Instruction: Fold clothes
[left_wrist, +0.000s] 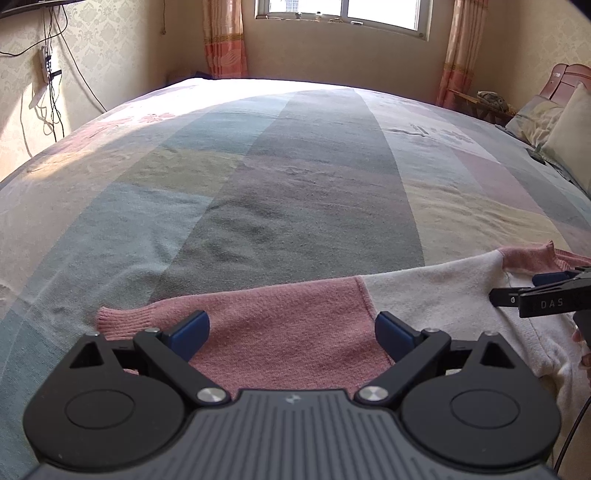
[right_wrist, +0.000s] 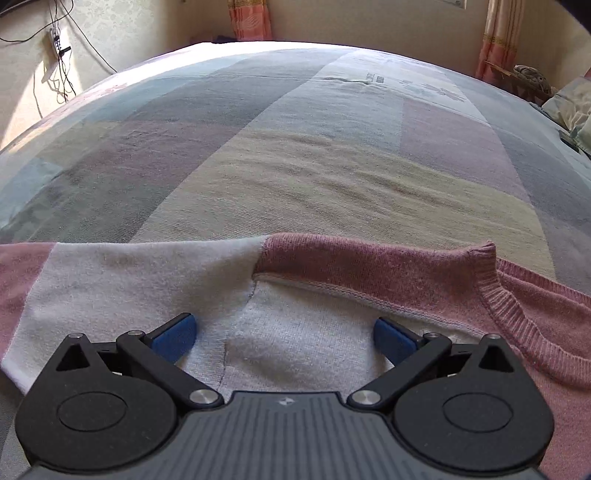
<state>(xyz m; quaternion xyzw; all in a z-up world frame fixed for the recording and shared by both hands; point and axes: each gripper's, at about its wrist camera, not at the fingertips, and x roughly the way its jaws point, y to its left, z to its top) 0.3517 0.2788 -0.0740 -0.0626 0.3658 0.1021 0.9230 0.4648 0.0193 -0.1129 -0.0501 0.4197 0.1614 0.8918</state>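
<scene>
Bed (left_wrist: 295, 177) served as work surface. Sweater (left_wrist: 288, 332) lay flat; my left gripper (left_wrist: 291, 330) and right gripper (right_wrist: 284, 336) hovered spread, empty, likely to pinch sleeve and shoulder.

1. The letters "DAS" stand in pale print on the black side of the right gripper (left_wrist: 546, 301), seen in the left wrist view just above the white part of the sweater (left_wrist: 436, 295).
2. Faint marks on the bedspread (right_wrist: 373, 79), far beyond the sweater, are too blurred to read.
</scene>
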